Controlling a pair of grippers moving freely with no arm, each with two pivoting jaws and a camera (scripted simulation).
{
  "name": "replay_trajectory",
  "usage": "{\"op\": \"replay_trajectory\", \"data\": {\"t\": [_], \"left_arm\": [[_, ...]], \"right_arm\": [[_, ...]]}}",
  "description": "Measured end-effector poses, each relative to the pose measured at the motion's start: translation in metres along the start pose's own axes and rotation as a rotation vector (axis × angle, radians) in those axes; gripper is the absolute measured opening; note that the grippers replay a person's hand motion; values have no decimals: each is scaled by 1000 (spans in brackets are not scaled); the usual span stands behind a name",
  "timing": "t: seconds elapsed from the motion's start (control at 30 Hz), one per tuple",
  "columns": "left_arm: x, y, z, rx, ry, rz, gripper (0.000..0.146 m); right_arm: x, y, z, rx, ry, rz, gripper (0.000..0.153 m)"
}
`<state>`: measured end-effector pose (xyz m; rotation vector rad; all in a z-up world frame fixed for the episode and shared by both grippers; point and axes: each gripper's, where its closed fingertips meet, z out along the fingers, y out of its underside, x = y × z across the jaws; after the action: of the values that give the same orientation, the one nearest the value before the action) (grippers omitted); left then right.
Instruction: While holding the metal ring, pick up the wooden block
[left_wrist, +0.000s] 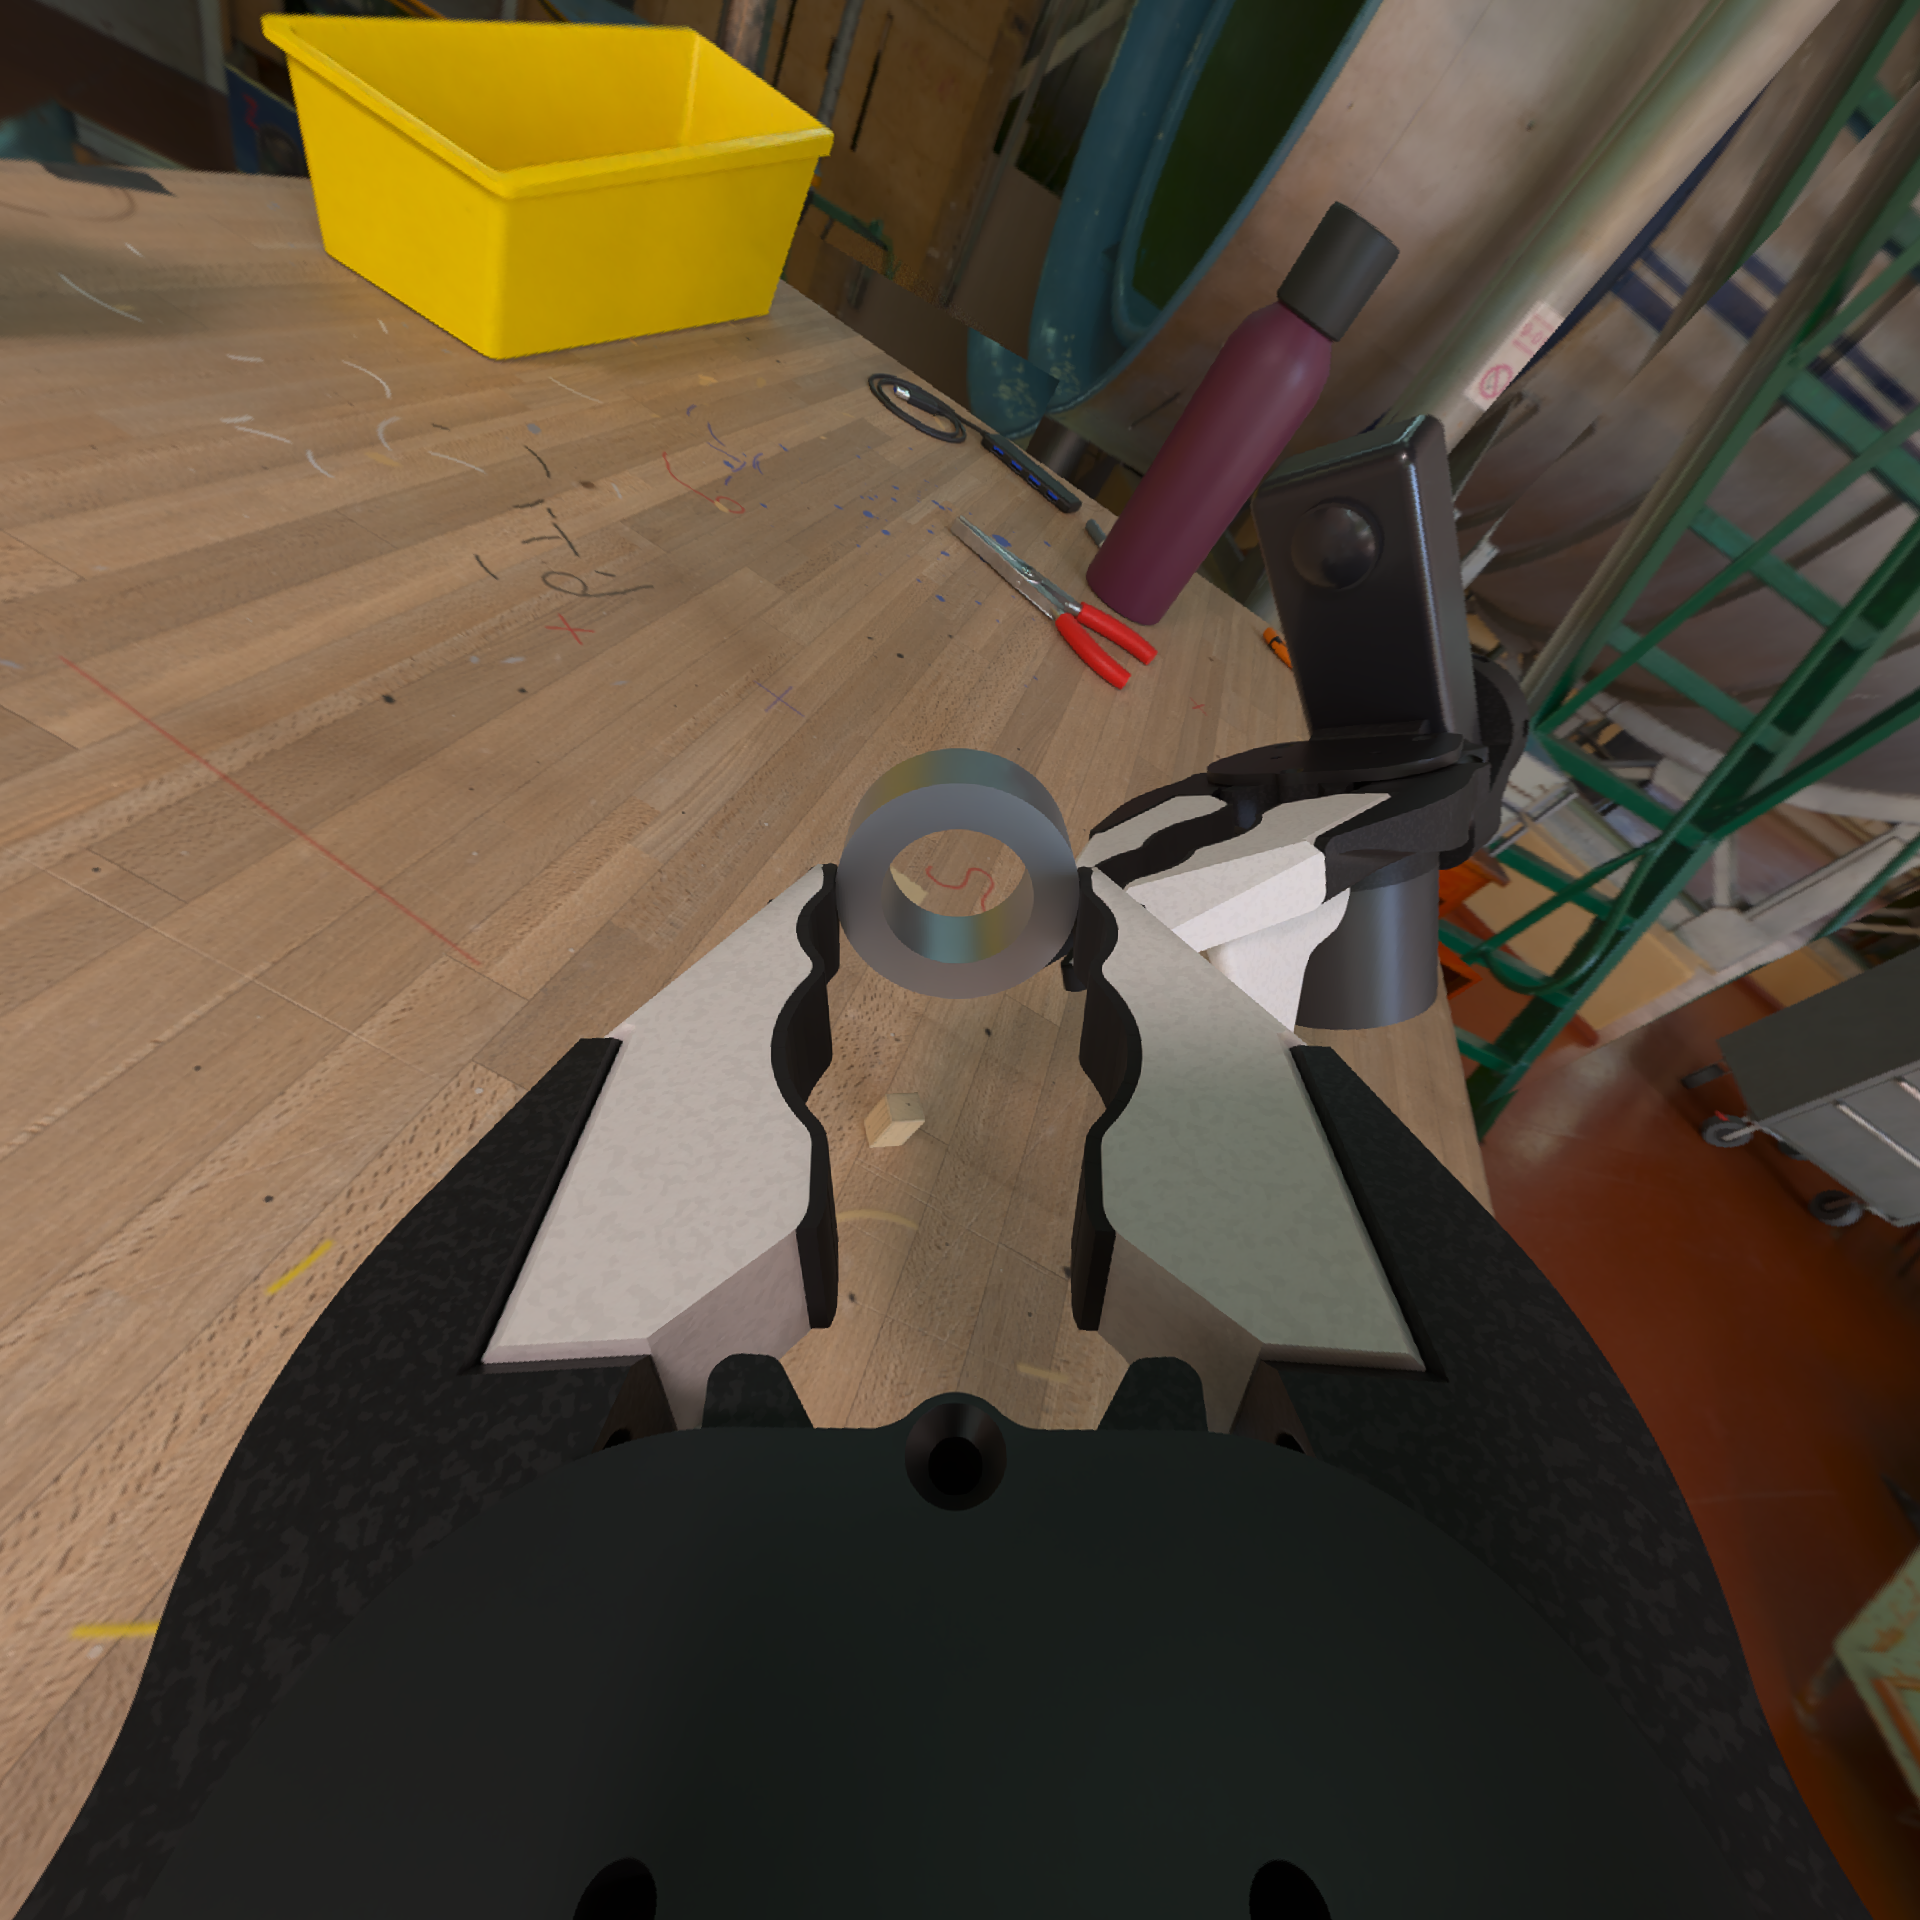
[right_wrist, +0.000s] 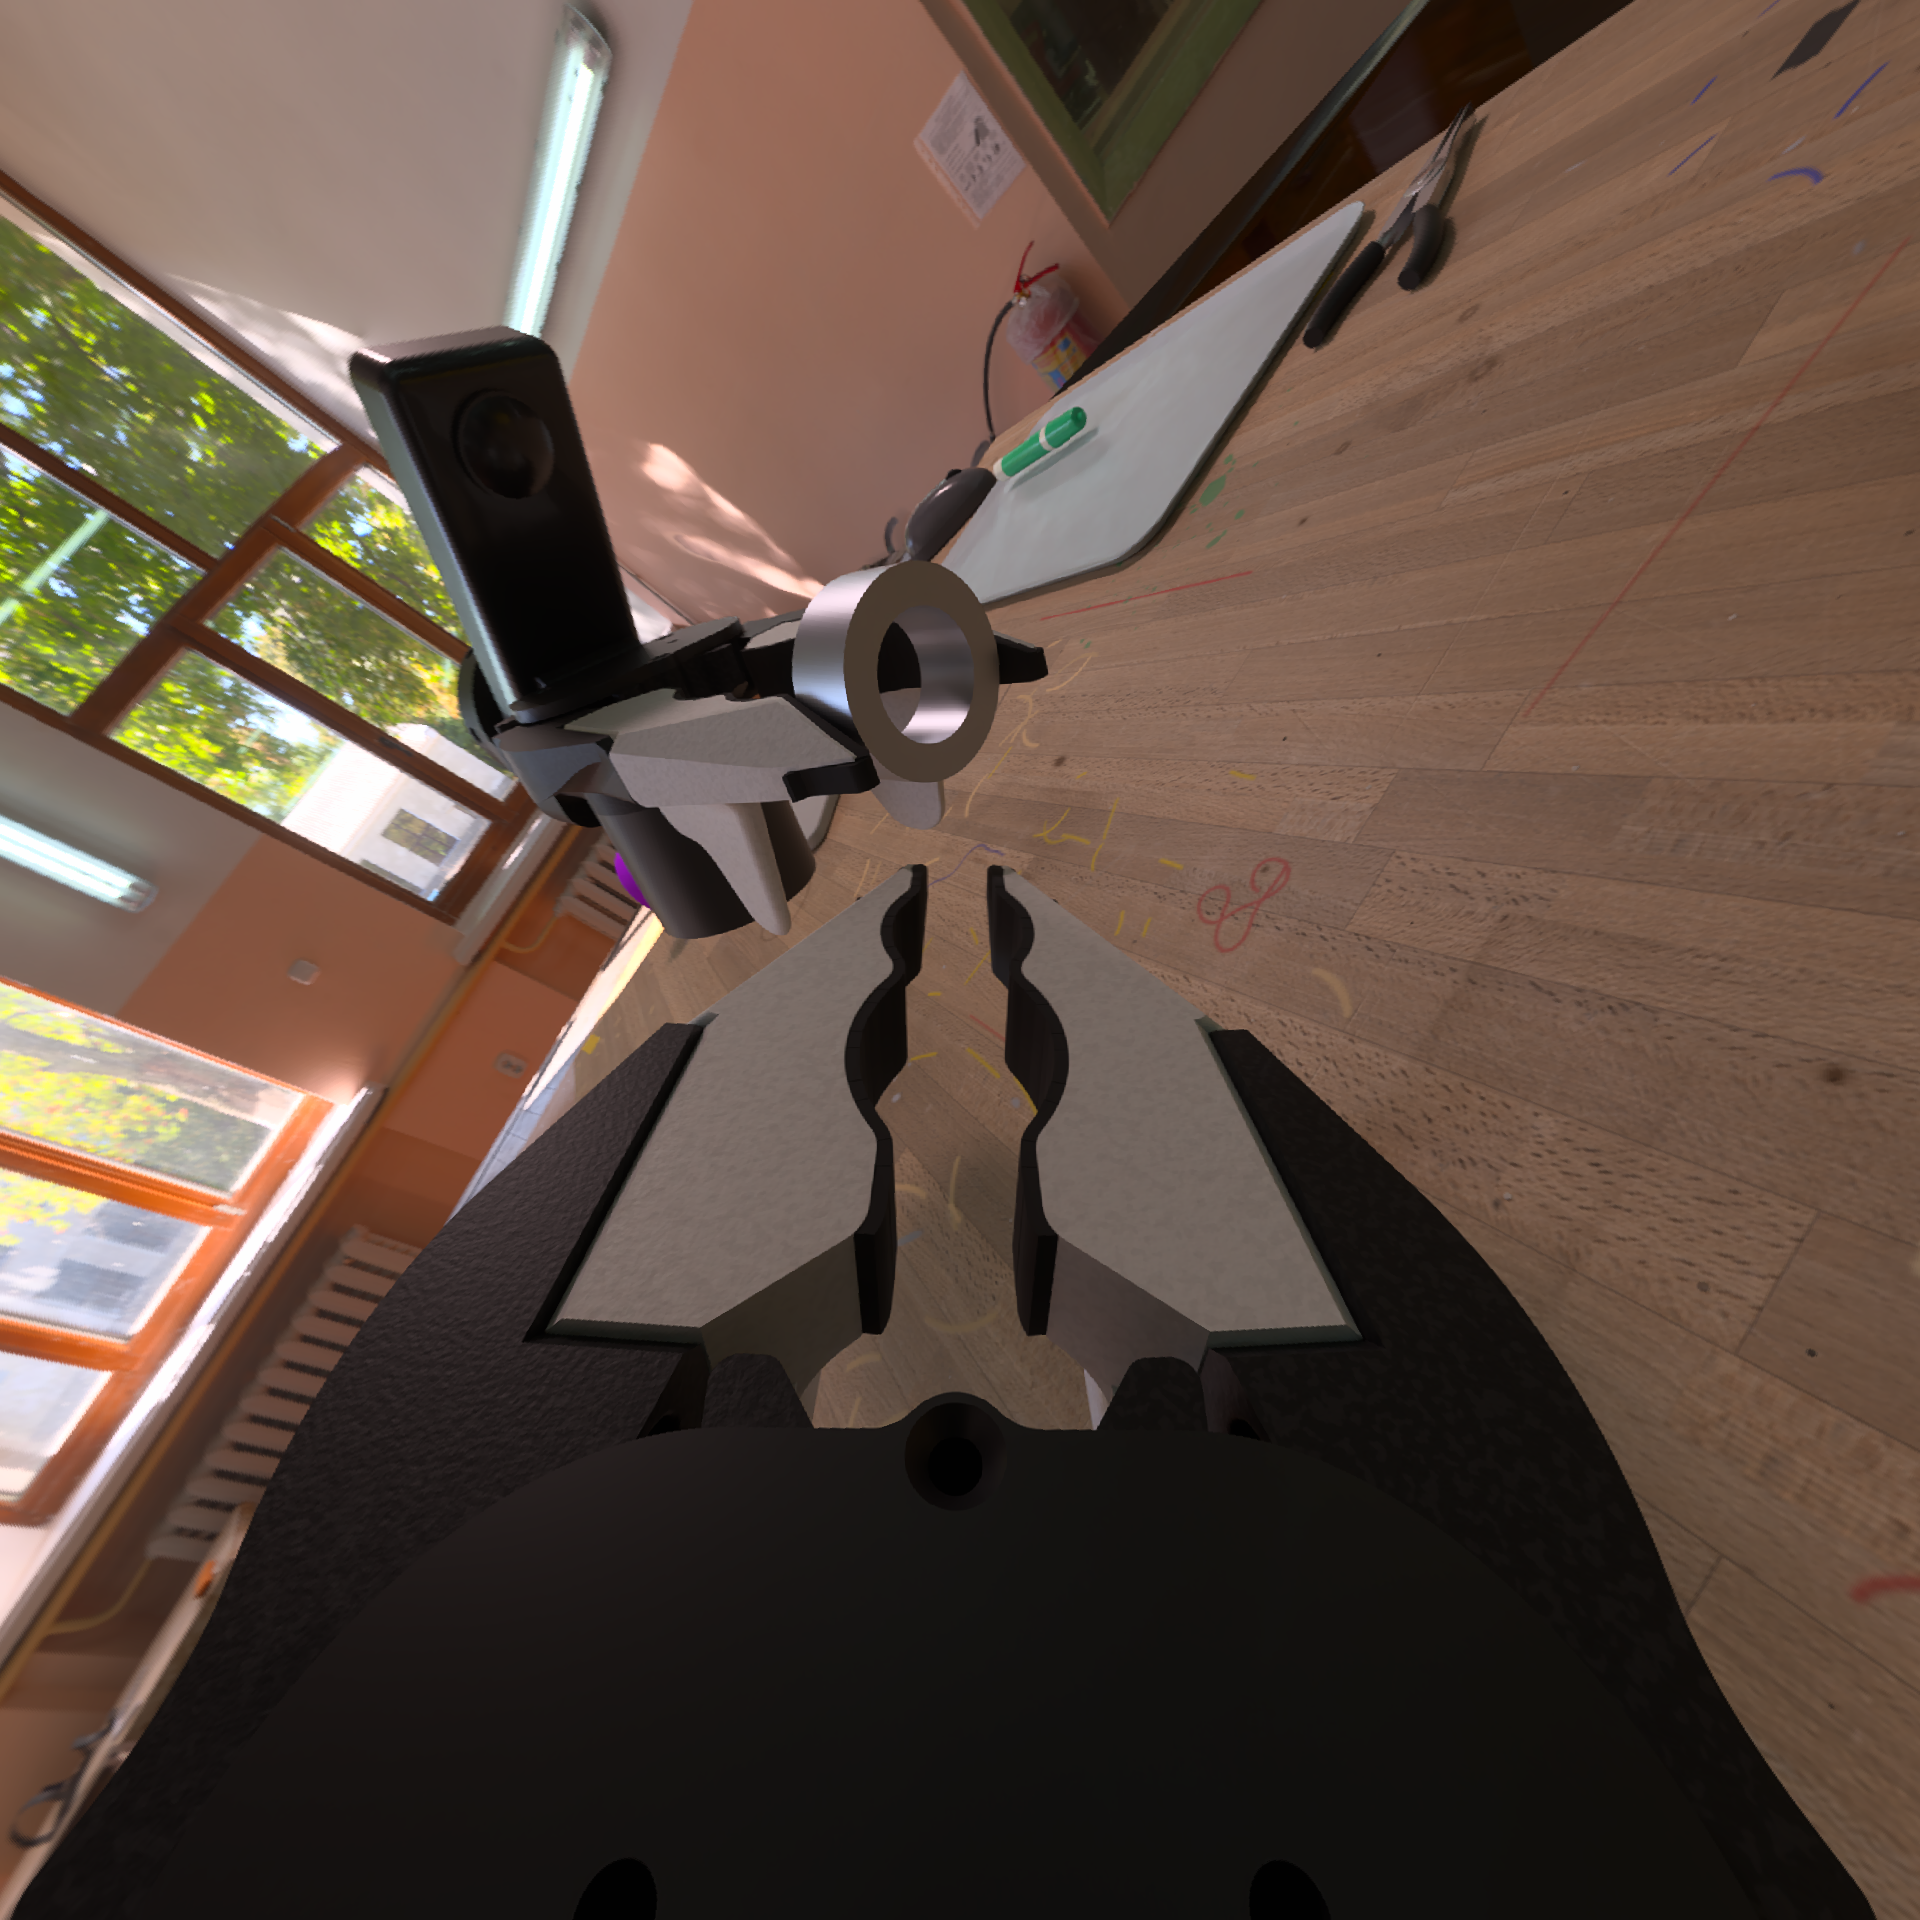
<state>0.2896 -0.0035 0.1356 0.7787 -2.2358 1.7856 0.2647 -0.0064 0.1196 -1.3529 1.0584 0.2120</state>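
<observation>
1. Far left of the left wrist view: the yellow bin (left_wrist: 551, 187) stands on the wooden workbench (left_wrist: 312, 727), well apart from the work. It plays no part in the task as worded.

2. Centre: your left gripper (left_wrist: 956, 914) is clamped on the metal ring (left_wrist: 954, 871). The ring sits between the fingertips, bore facing the camera, lifted clear of the bench. The holding half of the task reads as done. The right wrist view agrees: ring (right_wrist: 914, 670) held across its outer wall by the left gripper (right_wrist: 902, 704).

3. Below the ring, seen between the left fingers: the wooden block (left_wrist: 896, 1122) lies on the bench, small, pale and untouched. Nothing is near enough to grip it. That pickup is what is left.

4. Right of centre: the right gripper (left_wrist: 1195, 862) hovers just beside the ring, off the bench. In its own view the right gripper (right_wrist: 954, 883) has its jaws narrowly apart with nothing between them. The block does not show in that view, so you are not lined up on it yet.

5. Far right, background: red-handled pliers (left_wrist: 1070, 613) and a maroon bottle (left_wrist: 1216, 457) near the bench edge, clear of the working area.

6. Judgement: roughly half done. You likely need to widen the right jaws, swing down toward the block, and keep the left clamp steady meanwhile.
</observation>
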Motion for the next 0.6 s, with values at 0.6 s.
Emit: {"op": "replay_trajectory", "data": {"t": [0.6], "left_arm": [[3,-7,-1,21,-105,153,45]], "right_arm": [[-3,-6,-7,50,60,-58,20]]}}
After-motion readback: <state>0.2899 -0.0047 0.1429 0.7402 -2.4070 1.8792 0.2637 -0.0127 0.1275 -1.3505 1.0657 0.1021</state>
